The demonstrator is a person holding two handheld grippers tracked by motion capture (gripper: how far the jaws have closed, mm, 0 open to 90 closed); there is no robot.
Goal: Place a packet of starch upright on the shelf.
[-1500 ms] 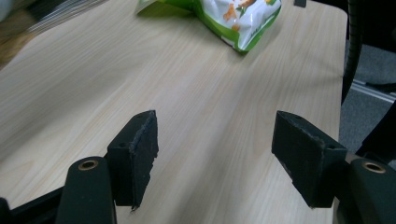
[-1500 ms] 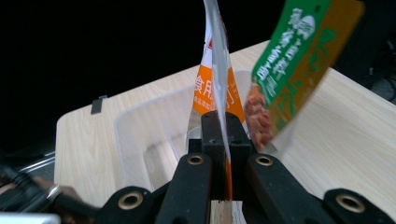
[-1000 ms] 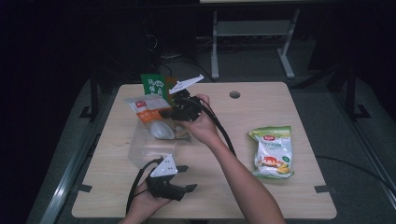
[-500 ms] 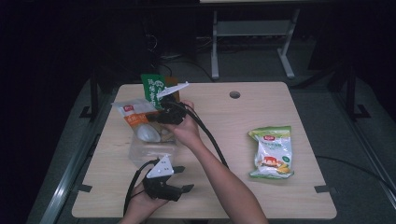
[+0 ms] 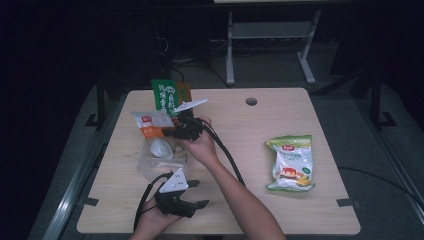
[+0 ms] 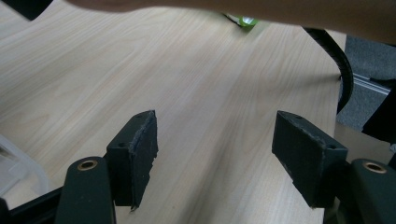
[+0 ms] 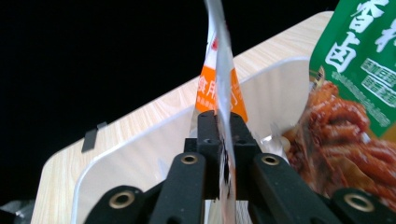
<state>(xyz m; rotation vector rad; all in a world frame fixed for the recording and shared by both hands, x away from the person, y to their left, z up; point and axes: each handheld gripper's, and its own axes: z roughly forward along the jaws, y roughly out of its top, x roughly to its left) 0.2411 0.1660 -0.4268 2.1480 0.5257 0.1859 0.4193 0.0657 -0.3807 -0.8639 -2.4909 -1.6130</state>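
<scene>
Two snack packs already sit in the clear plastic bin [image 5: 150,167] near the desk's [image 5: 240,125] left edge; my right gripper [image 7: 219,135], jaws just easing, pinches the orange-and-white sachet [image 7: 219,79] above it; left gripper [image 6: 215,154] gapes empty; green-and-white chip bag [image 5: 291,162] remains

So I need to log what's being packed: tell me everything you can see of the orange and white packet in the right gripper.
The orange and white packet is a flat, thin sachet of shiny plastic film, white at one end with a small red logo, orange at the other with white print. The right gripper pinches it by one edge between its fingers, holding it above the clear plastic tub. In the right gripper view it stands edge-on, with a green snack bag just beside it.
</scene>
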